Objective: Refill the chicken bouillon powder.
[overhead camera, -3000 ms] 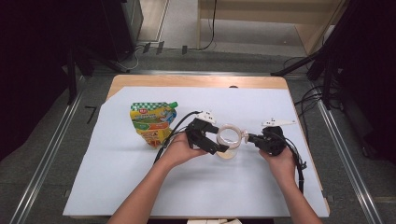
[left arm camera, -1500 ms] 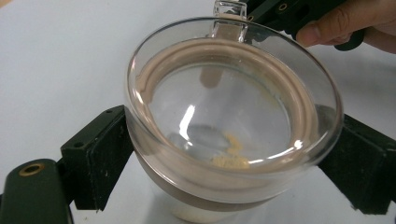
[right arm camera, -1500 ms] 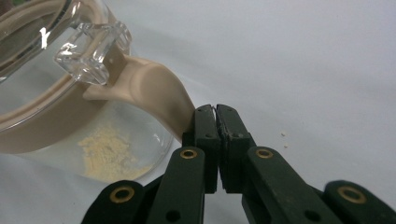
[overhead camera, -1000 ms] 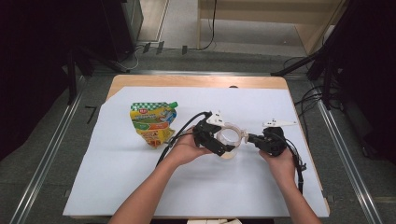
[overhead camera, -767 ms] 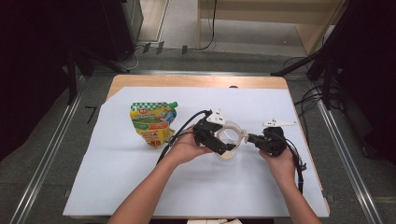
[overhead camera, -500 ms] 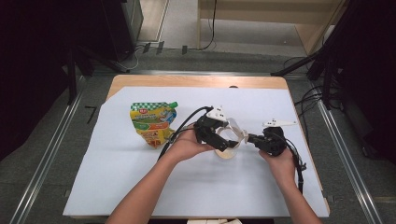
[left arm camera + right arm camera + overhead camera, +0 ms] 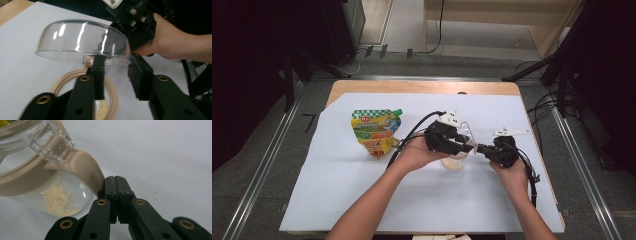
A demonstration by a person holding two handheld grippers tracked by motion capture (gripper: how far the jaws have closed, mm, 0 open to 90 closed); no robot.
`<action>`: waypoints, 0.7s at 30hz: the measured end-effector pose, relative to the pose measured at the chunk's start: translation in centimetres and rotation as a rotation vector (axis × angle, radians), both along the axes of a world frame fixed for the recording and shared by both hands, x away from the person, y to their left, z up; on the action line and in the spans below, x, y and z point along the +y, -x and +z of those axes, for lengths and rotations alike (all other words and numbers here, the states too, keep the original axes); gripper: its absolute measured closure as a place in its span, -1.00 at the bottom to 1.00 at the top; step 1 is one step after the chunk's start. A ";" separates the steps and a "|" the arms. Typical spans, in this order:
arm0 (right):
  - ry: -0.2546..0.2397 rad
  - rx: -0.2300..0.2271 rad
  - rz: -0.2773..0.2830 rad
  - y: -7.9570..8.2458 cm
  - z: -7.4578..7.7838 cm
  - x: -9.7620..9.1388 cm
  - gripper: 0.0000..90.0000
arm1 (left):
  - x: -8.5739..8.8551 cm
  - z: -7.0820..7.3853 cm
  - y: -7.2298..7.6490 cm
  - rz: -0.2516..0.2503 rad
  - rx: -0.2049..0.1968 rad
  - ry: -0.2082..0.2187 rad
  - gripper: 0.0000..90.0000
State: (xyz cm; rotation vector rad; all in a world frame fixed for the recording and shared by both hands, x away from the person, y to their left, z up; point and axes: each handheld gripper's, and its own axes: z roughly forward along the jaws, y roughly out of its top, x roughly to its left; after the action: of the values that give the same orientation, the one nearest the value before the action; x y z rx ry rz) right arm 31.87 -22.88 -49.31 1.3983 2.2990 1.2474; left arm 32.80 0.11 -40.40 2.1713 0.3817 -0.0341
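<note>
My left gripper (image 7: 460, 145) sits over the jar (image 7: 455, 163) near the middle of the white sheet (image 7: 337, 200). Its jaws have just been closing, and in the left gripper view they pinch the rim of the clear domed lid (image 7: 82, 40), one jaw inside the dome and the other outside it. The lid is tilted up off the jar's beige ring (image 7: 75, 77), which shows just below it.

My right gripper (image 7: 482, 148) comes in from the right at table level. In the right gripper view its jaws are pressed flat together, their tip touching the beige handle (image 7: 85, 167) that curves off the jar's ring (image 7: 30, 182); I cannot tell whether they pinch it. Through the clear wall of the jar (image 7: 75, 200) I see a little pale yellow powder (image 7: 58, 200) on the bottom.

Well to the left of the jar, a green and yellow pouch (image 7: 375, 131) lies on the sheet, its green cap pointing to the far right.
</note>
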 end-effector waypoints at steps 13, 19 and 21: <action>0.005 0.007 0.007 0.0 -0.1 0.0 1.00 | -2.0 0.5 -0.1 -0.053 0.042 -0.019 0.88; 0.002 0.003 0.008 0.0 -0.1 -0.1 1.00 | -3.1 0.2 -1.0 -0.063 0.097 0.016 0.78; 0.007 0.010 0.007 0.0 -0.2 0.0 1.00 | -3.4 0.1 -1.2 -0.067 0.098 0.018 0.78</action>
State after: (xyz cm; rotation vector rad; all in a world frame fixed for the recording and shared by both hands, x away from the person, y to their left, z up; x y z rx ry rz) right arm 31.83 -22.88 -49.51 1.3987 2.3147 1.2360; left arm 34.00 -3.30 -40.28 2.1694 0.3620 -0.1810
